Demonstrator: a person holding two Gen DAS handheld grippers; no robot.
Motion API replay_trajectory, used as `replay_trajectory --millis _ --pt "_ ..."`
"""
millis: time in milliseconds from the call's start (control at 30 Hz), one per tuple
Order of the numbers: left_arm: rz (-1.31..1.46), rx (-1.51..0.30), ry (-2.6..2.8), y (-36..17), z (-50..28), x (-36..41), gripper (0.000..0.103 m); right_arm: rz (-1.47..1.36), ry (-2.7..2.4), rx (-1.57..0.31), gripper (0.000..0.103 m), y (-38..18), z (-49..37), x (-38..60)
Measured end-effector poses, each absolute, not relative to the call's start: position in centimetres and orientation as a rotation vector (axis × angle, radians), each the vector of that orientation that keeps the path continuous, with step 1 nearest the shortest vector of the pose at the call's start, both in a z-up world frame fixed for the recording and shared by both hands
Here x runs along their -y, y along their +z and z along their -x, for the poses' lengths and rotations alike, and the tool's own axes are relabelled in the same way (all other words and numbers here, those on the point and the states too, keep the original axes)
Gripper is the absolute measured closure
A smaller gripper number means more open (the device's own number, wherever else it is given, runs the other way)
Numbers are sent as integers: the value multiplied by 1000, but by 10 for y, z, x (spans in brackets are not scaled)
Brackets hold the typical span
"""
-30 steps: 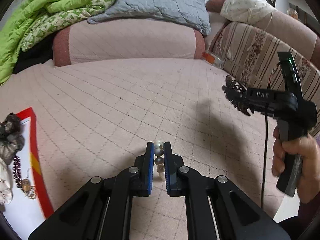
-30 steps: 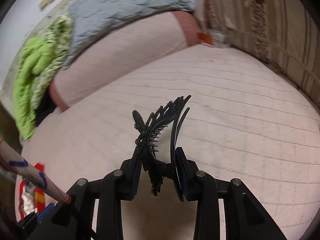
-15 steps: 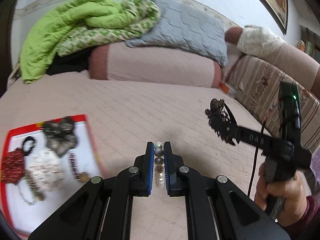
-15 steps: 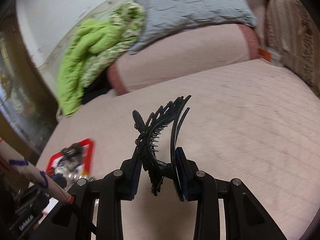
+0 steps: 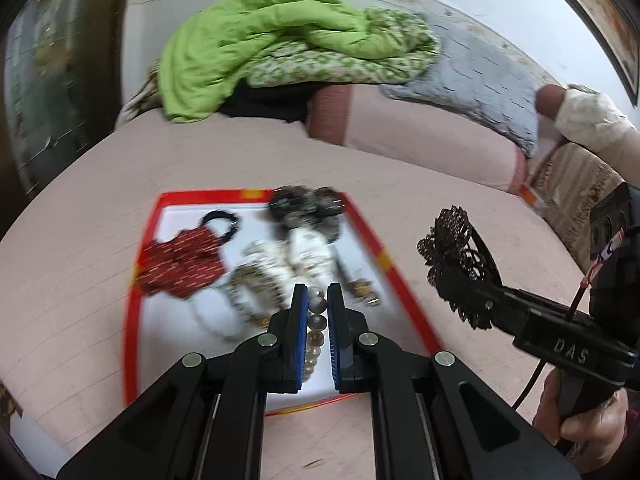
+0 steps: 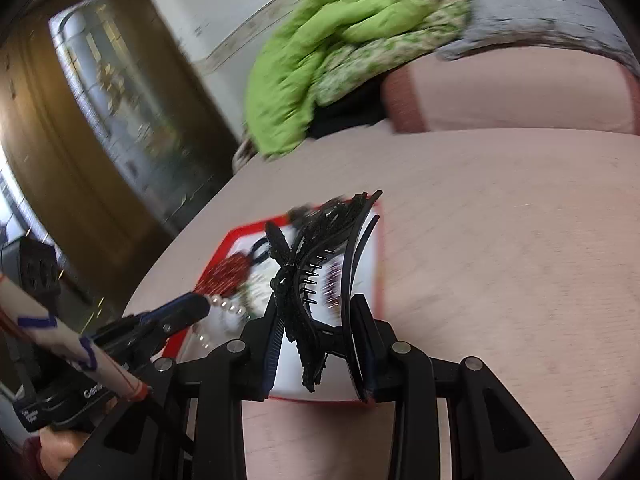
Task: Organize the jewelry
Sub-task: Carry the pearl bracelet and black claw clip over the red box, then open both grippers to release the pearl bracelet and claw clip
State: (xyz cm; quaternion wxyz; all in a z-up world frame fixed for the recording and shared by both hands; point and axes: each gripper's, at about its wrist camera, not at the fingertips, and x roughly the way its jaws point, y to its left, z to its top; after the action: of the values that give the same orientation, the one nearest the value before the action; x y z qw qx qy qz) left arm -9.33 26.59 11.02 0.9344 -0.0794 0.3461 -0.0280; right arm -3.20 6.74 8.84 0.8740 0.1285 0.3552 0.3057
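Observation:
My left gripper (image 5: pixel 317 300) is shut on a pearl bracelet (image 5: pixel 315 328) and holds it over the near part of a white tray with a red rim (image 5: pixel 132 280). The bracelet also shows in the right wrist view (image 6: pixel 228 307). The tray holds a red hair piece (image 5: pixel 182 264), a black hair tie (image 5: pixel 222 220), a dark scrunchie (image 5: pixel 308 204) and beaded pieces (image 5: pixel 272 272). My right gripper (image 6: pixel 320 312) is shut on a black butterfly hair claw (image 6: pixel 312 272), which shows in the left wrist view (image 5: pixel 456 264) right of the tray.
The tray (image 6: pixel 378 280) lies on a pink quilted bed (image 5: pixel 80 220). A green blanket (image 5: pixel 256 52), a grey quilt (image 5: pixel 480 80) and a pink bolster (image 5: pixel 420 128) are piled at the far side. A dark wooden door (image 6: pixel 80 140) stands to the left.
Both grippers have swung left with their loads. The tray has come from the left edge to the middle of both views, and the left gripper is now over it.

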Motion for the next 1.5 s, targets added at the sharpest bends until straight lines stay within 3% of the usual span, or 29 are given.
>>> replay_trajectory --millis 700,1500 --pt "193 -825 61 67 89 -308 94 -205 696 -905 67 37 16 -125" --pt "169 -863 117 59 80 -312 94 -98 674 -948 65 32 17 -135"
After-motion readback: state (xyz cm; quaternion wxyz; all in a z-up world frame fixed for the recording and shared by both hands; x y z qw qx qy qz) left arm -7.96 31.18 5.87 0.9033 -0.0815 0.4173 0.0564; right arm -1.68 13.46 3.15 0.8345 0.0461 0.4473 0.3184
